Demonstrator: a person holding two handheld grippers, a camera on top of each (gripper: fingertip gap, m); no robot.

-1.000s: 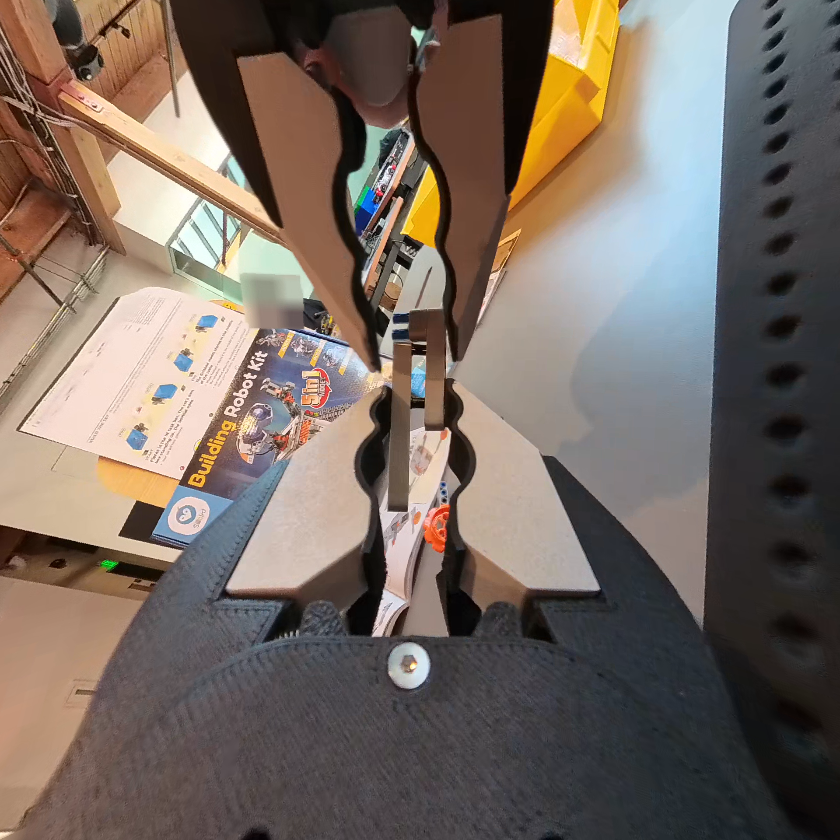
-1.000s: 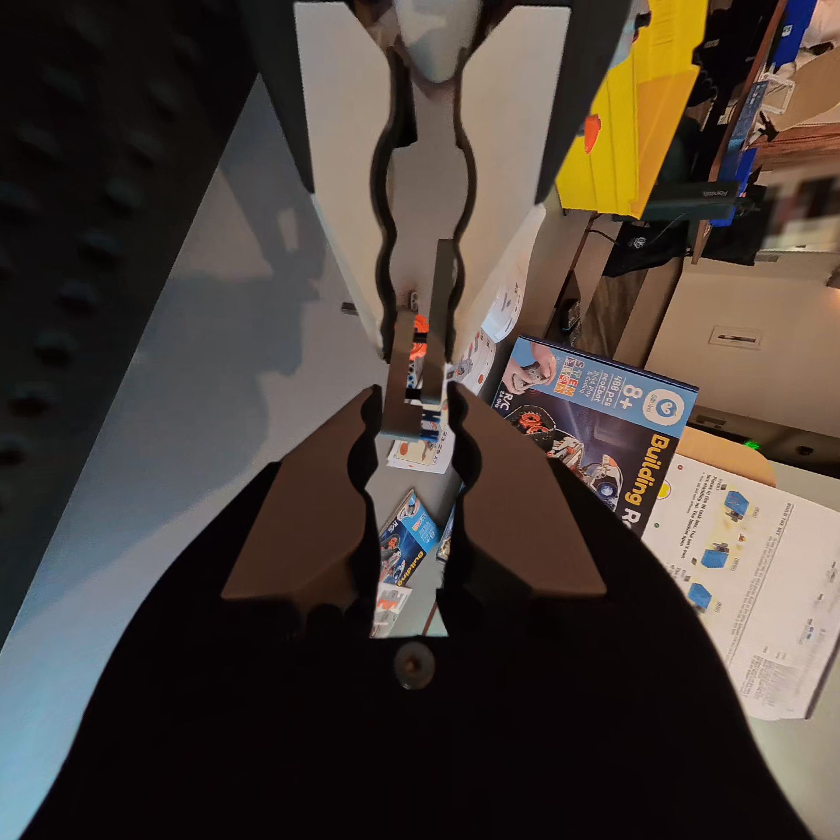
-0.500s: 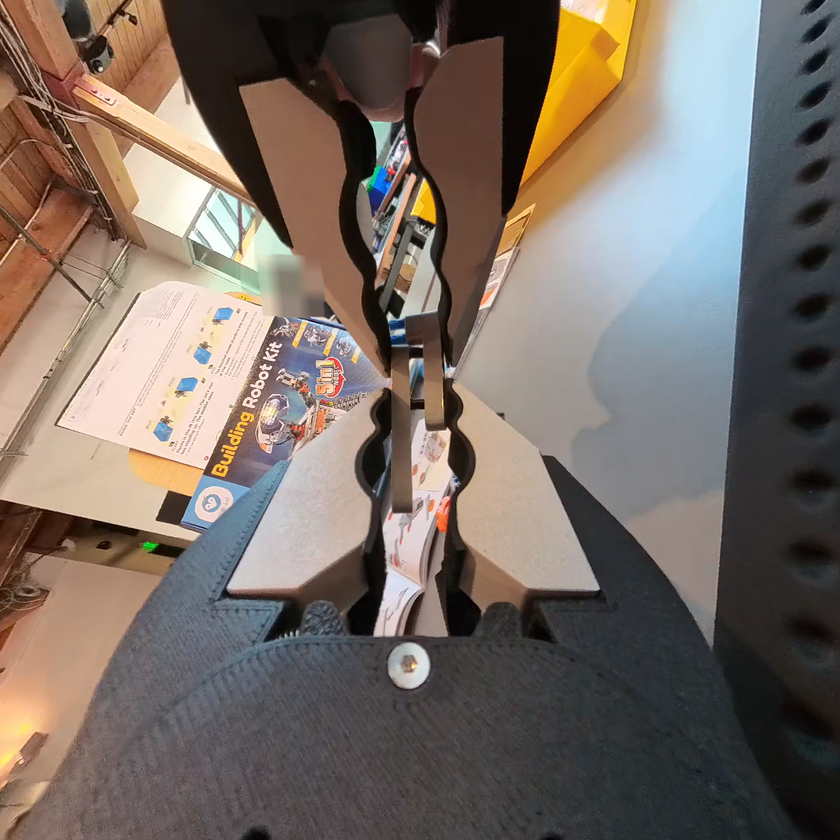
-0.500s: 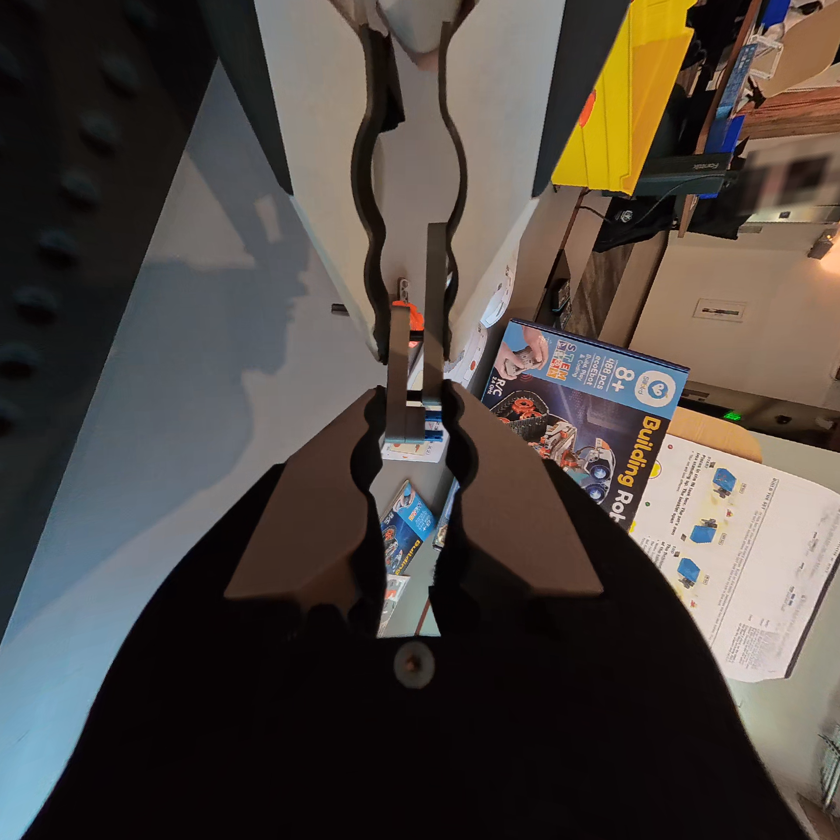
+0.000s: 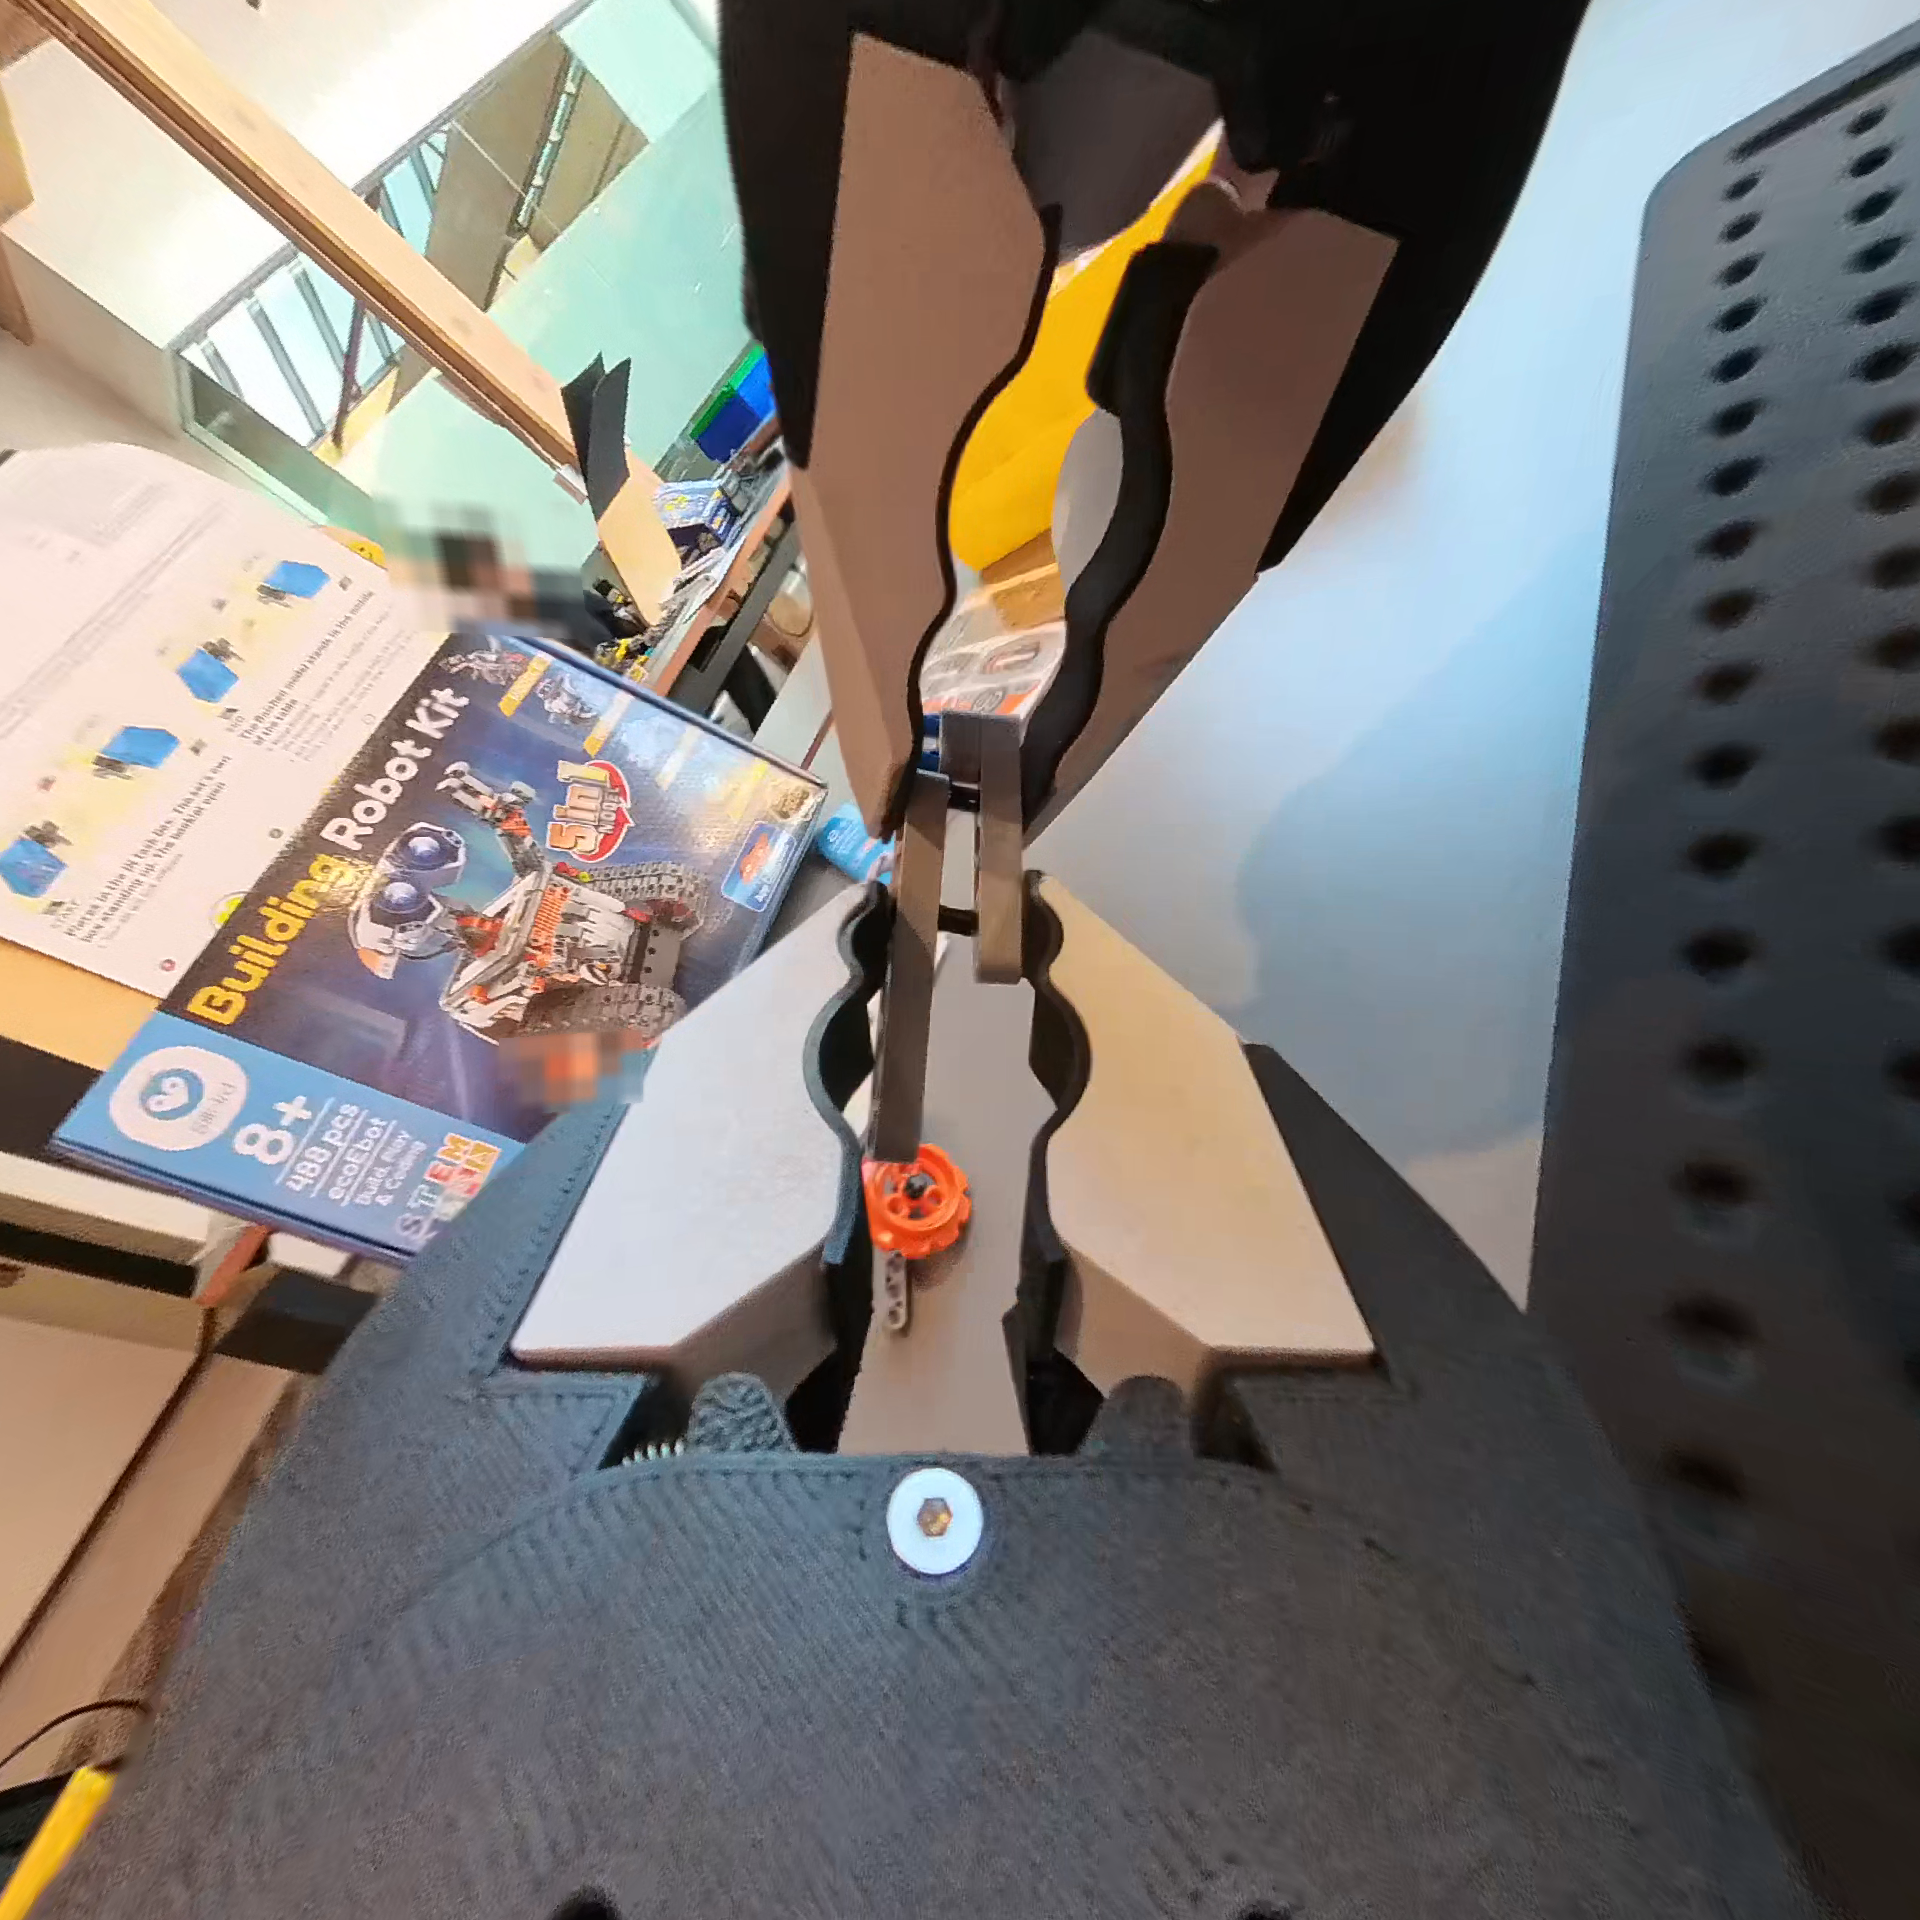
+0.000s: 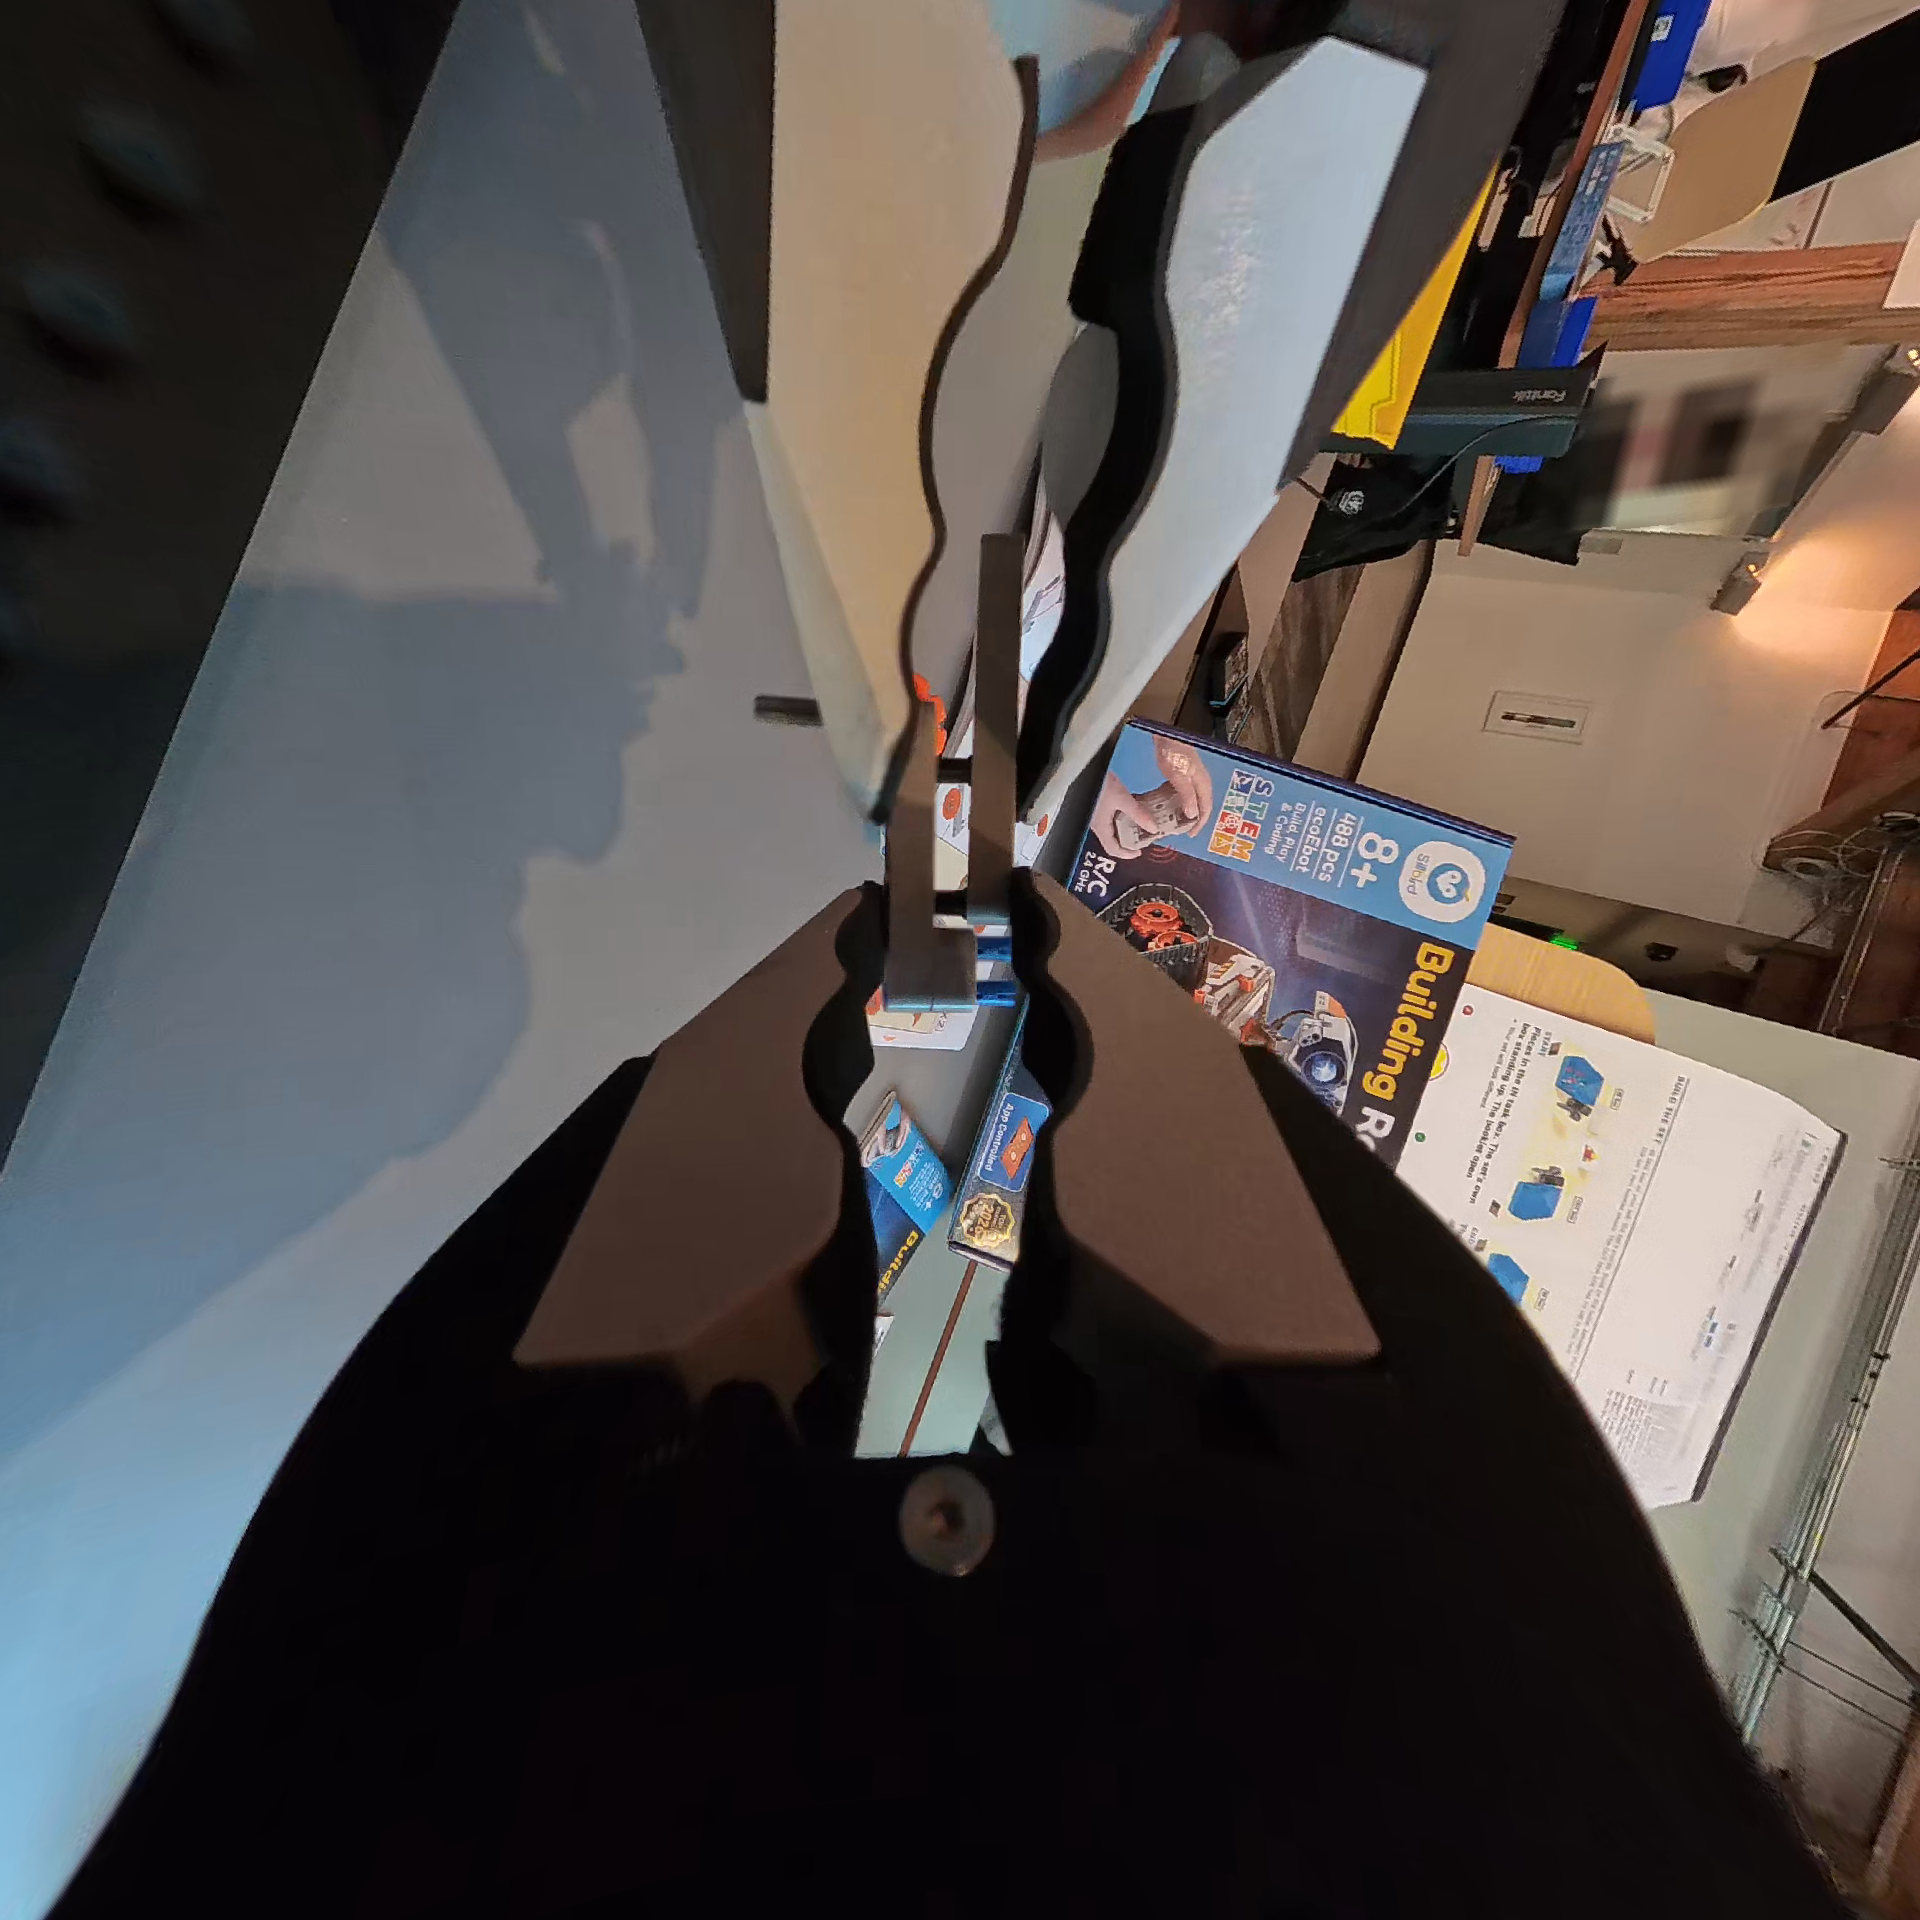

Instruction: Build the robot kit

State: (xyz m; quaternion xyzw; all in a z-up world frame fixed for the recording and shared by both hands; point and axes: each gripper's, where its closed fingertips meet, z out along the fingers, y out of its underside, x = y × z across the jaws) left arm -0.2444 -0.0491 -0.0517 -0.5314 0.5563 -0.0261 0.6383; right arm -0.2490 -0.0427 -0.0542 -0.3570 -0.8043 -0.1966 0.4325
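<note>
A small assembly of two grey beams [image 5: 912, 987] joined by black pins hangs in the air between my two grippers, which face each other tip to tip. My left gripper [image 5: 956, 894] is shut on its near end. My right gripper [image 5: 961, 805] comes in from above in this view, tilted, and is shut on the far end. In the right wrist view the right gripper [image 6: 951, 894] grips the beams [image 6: 920, 914], with blue pins at their lower end, and the left gripper [image 6: 956, 805] is opposite. An orange toothed wheel [image 5: 916, 1200] and a small grey strip lie on the table below.
A blue building-kit box [image 5: 468, 935] and a white instruction sheet [image 5: 135, 665] stand to one side, also in the right wrist view [image 6: 1299, 935]. A black perforated board [image 5: 1766, 831] stands on the other side. A yellow bin [image 5: 1023, 436] is behind. Booklets [image 6: 904, 1174] lie on the white table [image 5: 1351, 727].
Both grippers have swung and tilted together with the beam assembly still held. The right gripper now sits at an angle to the left one. The orange wheel has come into view between the left fingers.
</note>
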